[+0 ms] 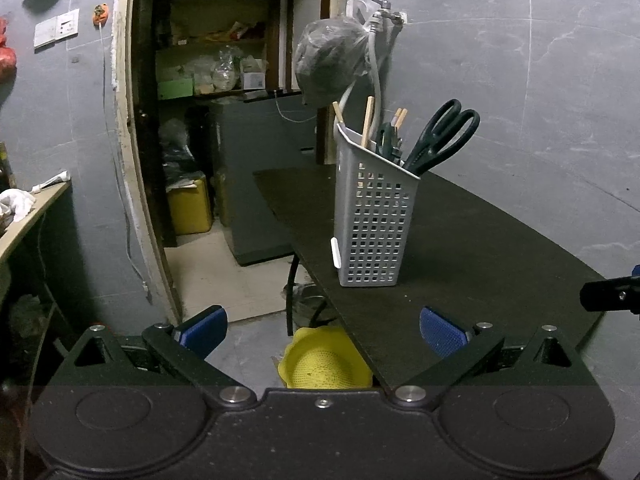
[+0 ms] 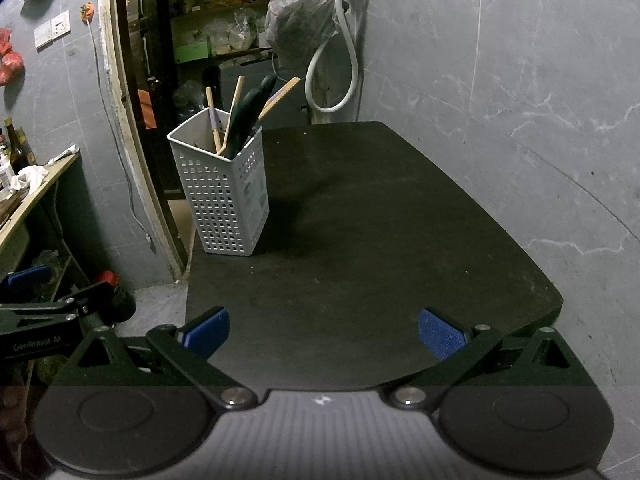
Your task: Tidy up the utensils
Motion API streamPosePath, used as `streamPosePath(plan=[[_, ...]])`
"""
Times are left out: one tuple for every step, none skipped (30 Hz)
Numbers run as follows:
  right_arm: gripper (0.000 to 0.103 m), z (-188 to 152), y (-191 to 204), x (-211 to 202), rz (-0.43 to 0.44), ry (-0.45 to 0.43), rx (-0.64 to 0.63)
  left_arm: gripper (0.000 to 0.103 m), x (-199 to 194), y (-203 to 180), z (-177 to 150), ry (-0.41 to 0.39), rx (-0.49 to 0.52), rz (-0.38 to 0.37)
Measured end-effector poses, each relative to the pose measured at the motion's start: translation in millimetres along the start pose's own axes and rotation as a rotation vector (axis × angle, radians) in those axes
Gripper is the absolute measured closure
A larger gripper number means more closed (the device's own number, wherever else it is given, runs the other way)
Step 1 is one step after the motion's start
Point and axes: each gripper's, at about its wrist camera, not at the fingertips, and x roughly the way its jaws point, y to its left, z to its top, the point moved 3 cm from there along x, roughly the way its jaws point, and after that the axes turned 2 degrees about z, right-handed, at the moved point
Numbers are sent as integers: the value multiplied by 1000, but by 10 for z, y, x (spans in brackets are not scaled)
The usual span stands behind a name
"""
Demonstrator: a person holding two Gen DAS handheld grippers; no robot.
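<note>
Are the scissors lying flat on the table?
No, the scissors stand in the grey basket, handles sticking up above its rim.

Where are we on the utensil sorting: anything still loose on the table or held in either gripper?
Looks essentially done. The scissors and wooden chopsticks stand upright in the grey perforated holder near the black table's left edge. Nothing is in hand: the left gripper and right gripper are both open and empty. No loose utensils show on the tabletop, so nothing visible is left.
</note>
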Motion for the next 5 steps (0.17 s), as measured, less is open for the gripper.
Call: streamPosePath(plan=[[0, 0, 0, 1, 0, 0, 0, 1, -5, 8, -2, 0, -1, 0], [0, -6, -2, -1, 0, 1, 1, 1, -5, 7, -2, 0, -2, -1], [0, -9, -2, -2, 0, 1, 1, 1, -2, 0, -2, 0, -2, 0], [0, -9, -8, 3, 0, 1, 1, 1, -4, 8, -3, 1, -1, 0], [0, -14, -16, 9, 0, 2, 2, 1, 1, 1, -5, 3, -1, -1]])
